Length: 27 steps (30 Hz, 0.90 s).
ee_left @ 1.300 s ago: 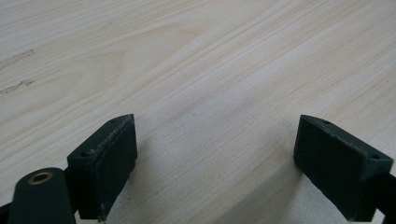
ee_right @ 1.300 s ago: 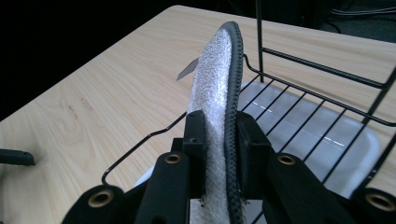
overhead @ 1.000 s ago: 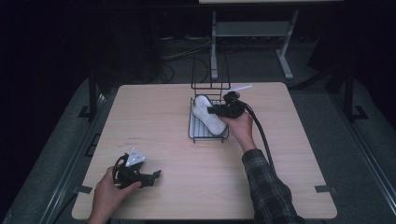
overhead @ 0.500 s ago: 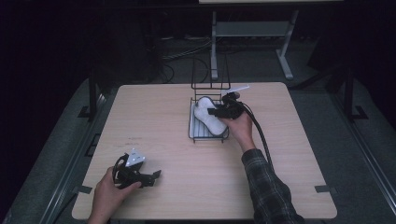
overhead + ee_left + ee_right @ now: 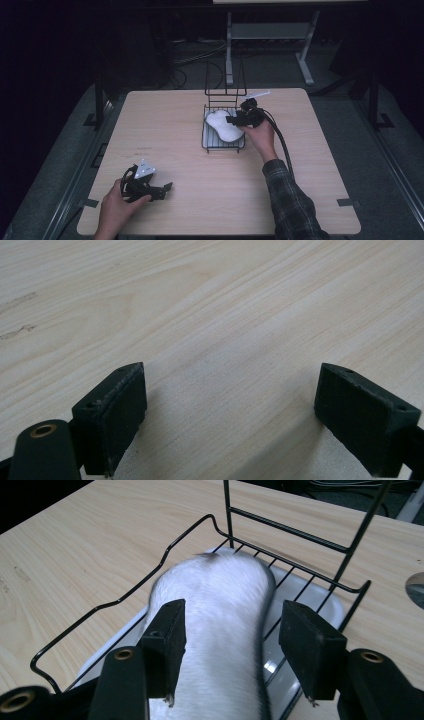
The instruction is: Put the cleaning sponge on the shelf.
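- Where the person's left hand rests at the near left corner of the pale wood-grain desk, the left tool lies low on the surface, a grey three-cornered plate on top of it.
- Left gripper view: both black jaws stand wide apart over bare wood, nothing between them.
- Near right: a forearm in a dark plaid sleeve reaches up the desk; a black cable trails back along it from the right tool.
- Mid-desk, right of centre: black wire rack with a pale tray beneath its bars; its tall wire back rises on the far side.
- White, long, rounded soft-looking object lies lengthwise in the rack, on the bars.
- Right tool sits at the rack's right edge, jaws reaching in over the white object.
- Right gripper view: jaws straddle the object; they have just been opening. Left pad is at the object's flank, contact unclear; right pad stands clear with a gap. Jaws parted, not clamping.
- Beyond the far edge: dark floor, cables, a light metal stand.
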Available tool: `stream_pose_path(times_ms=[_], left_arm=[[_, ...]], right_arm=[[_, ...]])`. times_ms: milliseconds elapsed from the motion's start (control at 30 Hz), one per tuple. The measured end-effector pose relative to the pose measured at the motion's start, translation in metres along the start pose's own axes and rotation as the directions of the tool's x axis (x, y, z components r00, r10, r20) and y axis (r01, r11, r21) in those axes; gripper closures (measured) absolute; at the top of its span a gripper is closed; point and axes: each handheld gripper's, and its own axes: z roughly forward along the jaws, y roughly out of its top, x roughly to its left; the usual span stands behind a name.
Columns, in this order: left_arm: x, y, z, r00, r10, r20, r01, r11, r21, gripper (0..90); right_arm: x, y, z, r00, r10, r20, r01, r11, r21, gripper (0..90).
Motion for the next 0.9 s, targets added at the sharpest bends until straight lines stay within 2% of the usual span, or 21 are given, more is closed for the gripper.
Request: stream_pose_path(times_ms=[67,133,267,467,700,767,900], left_arm=[[0.0,0.0,0.0,1.0,0.0,0.0,0.0,1.0,0.0,12.7],[0.0,0.0,0.0,1.0,0.0,0.0,0.0,1.0,0.0,12.7],[0.0,0.0,0.0,1.0,0.0,0.0,0.0,1.0,0.0,12.7],[0.0,0.0,0.0,1.0,-0.002,0.0,0.002,1.0,-0.001,12.7],[0.0,0.0,0.0,1.0,-0.002,0.0,0.002,1.0,-0.001,12.7],[0.0,0.0,0.0,1.0,-0.002,0.0,0.002,1.0,-0.002,12.7],[0.0,0.0,0.0,1.0,-0.001,0.0,0.001,1.0,-0.001,12.7]], right_arm=[[-0.001,0.0,-0.003,1.0,0.001,0.0,-0.001,1.0,0.001,44.7],[-0.003,-0.001,-0.007,1.0,-0.007,-0.005,0.007,1.0,0.001,50.7],[-0.006,-0.006,-0.015,0.9998,-0.017,-0.013,0.016,1.0,-0.012,70.0],[-0.01,-0.017,-0.027,0.9981,-0.057,-0.025,0.057,0.998,-0.003,88.3],[-0.014,-0.03,-0.045,0.9977,-0.06,-0.031,0.06,0.998,-0.007,89.5],[-0.015,-0.033,-0.052,0.9978,-0.062,-0.024,0.062,0.998,-0.012,83.9],[-0.015,-0.039,-0.064,0.997,-0.075,-0.017,0.075,0.997,-0.013,83.7]])
